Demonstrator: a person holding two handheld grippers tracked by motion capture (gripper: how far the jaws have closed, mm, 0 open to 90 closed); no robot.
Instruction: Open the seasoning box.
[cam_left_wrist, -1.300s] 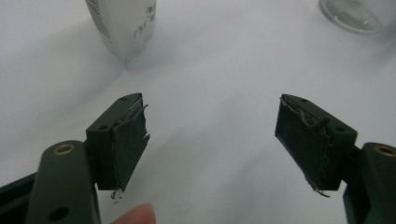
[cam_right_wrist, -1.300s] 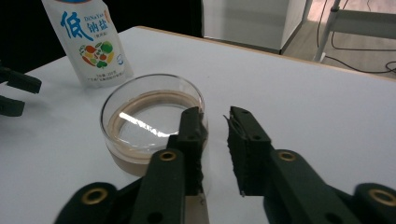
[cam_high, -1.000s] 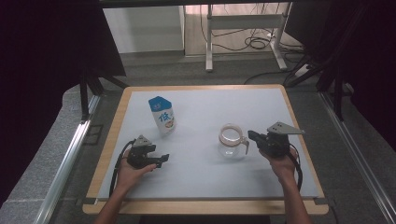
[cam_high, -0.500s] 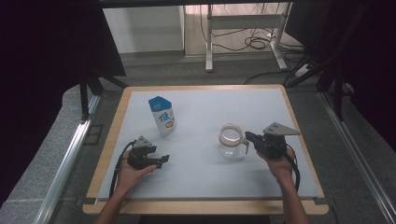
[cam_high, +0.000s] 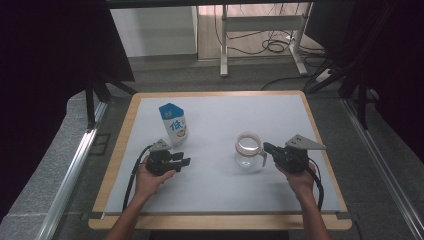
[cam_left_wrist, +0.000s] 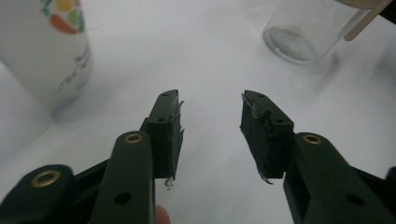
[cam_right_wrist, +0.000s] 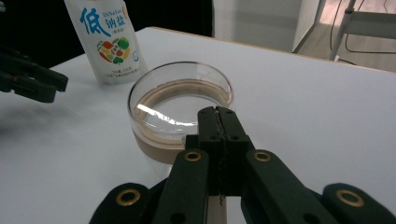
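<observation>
- High view: we see the glass carafe (cam_high: 248, 150) standing right of centre on the white table (cam_high: 225, 190), well clear of every wooden edge. The right gripper (cam_high: 269, 148) meets its handle side. The left gripper (cam_high: 184, 162) lies near the salt pouch (cam_high: 173, 124), which stands upright toward the left edge. Bare surface separates pouch and carafe.
- Left gripper view: we see the left gripper (cam_left_wrist: 211, 122) with jaws apart, nothing between them; the pouch (cam_left_wrist: 44, 51) stands far left, the carafe (cam_left_wrist: 308, 30) far right.
- Right gripper view: we see the right gripper (cam_right_wrist: 218, 116) with jaws pressed together at the carafe (cam_right_wrist: 180, 109) rim; whether they pinch the handle, we cannot tell.
</observation>
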